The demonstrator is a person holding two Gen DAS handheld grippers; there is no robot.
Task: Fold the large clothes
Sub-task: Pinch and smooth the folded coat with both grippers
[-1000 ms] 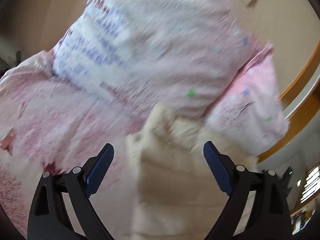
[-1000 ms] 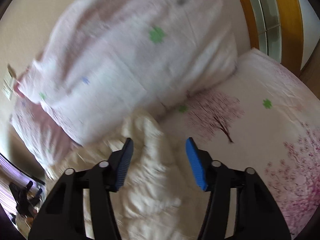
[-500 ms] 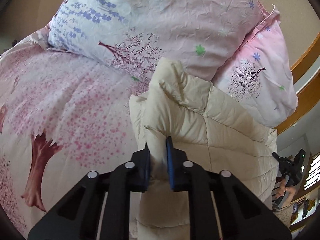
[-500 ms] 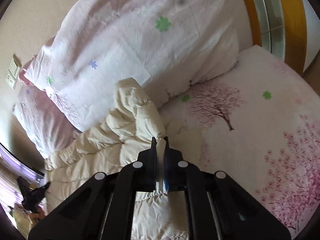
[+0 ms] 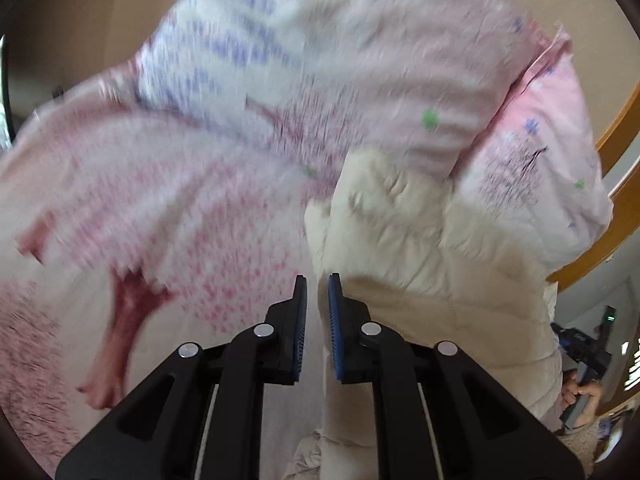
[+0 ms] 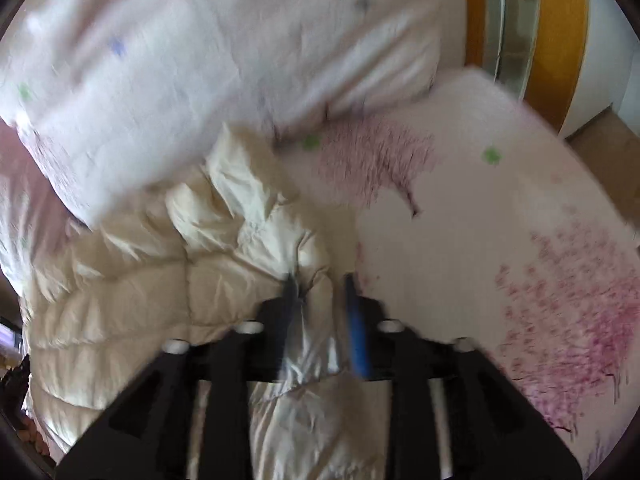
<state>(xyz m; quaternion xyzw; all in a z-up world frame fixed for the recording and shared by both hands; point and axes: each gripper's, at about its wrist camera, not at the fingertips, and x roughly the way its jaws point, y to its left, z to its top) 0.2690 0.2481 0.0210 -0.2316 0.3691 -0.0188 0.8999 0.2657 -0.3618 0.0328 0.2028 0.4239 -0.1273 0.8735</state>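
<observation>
A cream quilted puffer coat (image 5: pixel 424 248) lies on a bed with a pink cherry-tree sheet (image 5: pixel 160 208). My left gripper (image 5: pixel 318 284) is nearly shut on the coat's left edge; cream fabric shows between the blue pads. In the right wrist view the coat (image 6: pixel 168 288) spreads to the left and a fold of it sits between the fingers of my right gripper (image 6: pixel 320 280), which stand a little apart. Both views are motion-blurred.
Two large flowered pillows (image 5: pixel 360 64) (image 6: pixel 200 60) lean behind the coat. A wooden bed frame (image 6: pixel 560 20) stands at the right. A person's hand with a dark device (image 5: pixel 584 360) shows at the far right of the left wrist view.
Both grippers closed on the coat half a second ago. Now both views have shifted and blurred, and the right fingers have parted a little around the fold.
</observation>
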